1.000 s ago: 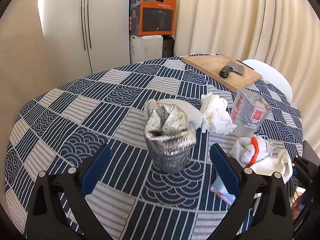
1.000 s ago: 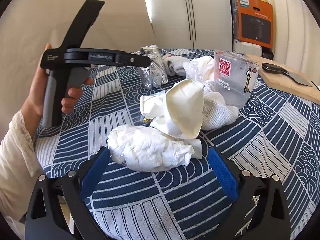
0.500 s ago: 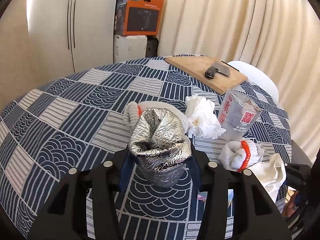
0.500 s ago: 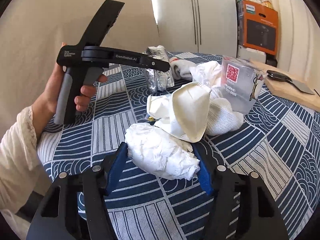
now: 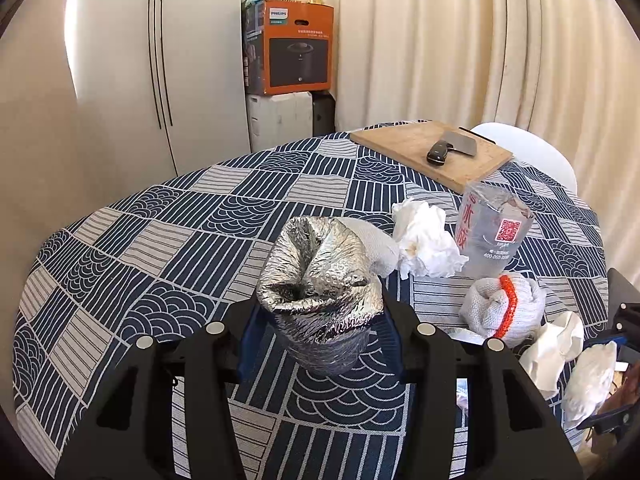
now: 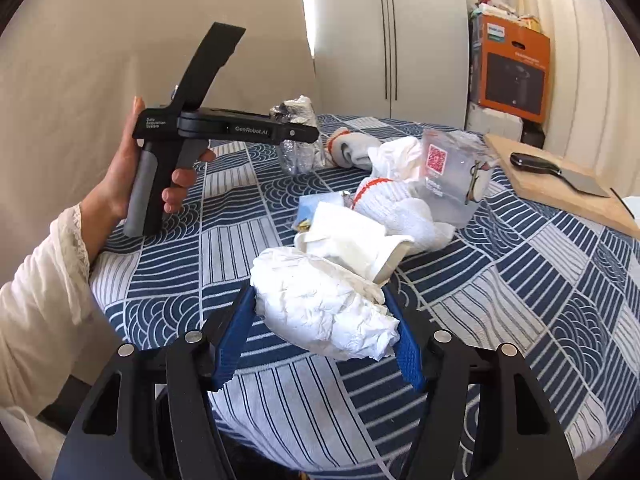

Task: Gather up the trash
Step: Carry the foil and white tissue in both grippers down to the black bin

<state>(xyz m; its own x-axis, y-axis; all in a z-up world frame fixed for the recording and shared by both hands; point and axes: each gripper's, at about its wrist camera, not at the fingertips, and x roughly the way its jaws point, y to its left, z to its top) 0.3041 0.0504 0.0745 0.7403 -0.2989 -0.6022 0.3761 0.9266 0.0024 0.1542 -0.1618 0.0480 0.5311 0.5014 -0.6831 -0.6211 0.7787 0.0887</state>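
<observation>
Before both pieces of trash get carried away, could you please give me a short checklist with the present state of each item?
1. Left gripper shut on the crumpled foil bag: ok, jaws press both sides.
2. Foil bag off the table: ok, the right wrist view shows it raised above the cloth.
3. Right gripper shut on the white paper wad: ok, jaws press both sides.
4. Paper wad free of the crushed paper cup behind it: cannot tell, they overlap.
5. Trash bin to drop into: cannot tell, none in view.
6. Cleaver clear of both grippers: ok, it lies on the far cutting board.
</observation>
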